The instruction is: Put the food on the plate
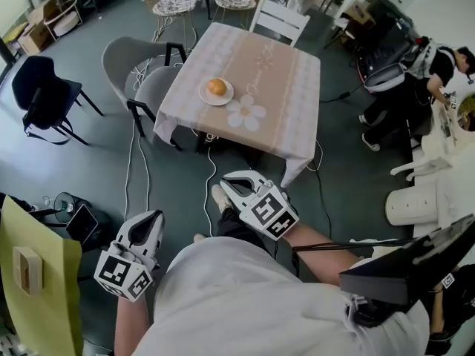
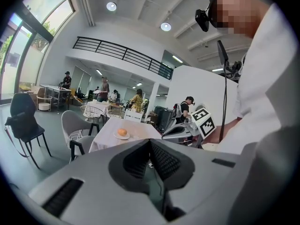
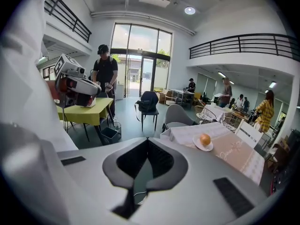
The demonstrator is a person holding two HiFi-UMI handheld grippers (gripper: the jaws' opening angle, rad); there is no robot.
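A round orange piece of food (image 1: pixel 217 87) lies on a small white plate (image 1: pixel 205 96) near the left edge of a table with a pale pink cloth (image 1: pixel 282 87). Both grippers are held close to my body, well short of the table. My left gripper (image 1: pixel 152 215) is low on the left, its jaws together with nothing between them. My right gripper (image 1: pixel 226 178) is nearer the table's front edge, also shut and empty. The left gripper view shows the food (image 2: pixel 122 132) beyond the closed tips (image 2: pixel 150 142). In the right gripper view the food (image 3: pixel 205 139) sits far right of the tips (image 3: pixel 147 139).
Two grey chairs (image 1: pixel 130 54) stand at the table's left and a white chair (image 1: pixel 278 21) at its far side. Cables (image 1: pixel 133 162) trail over the floor. A black chair (image 1: pixel 41 87), a yellow table (image 1: pixel 37 273) and a person (image 1: pixel 415 73) are around.
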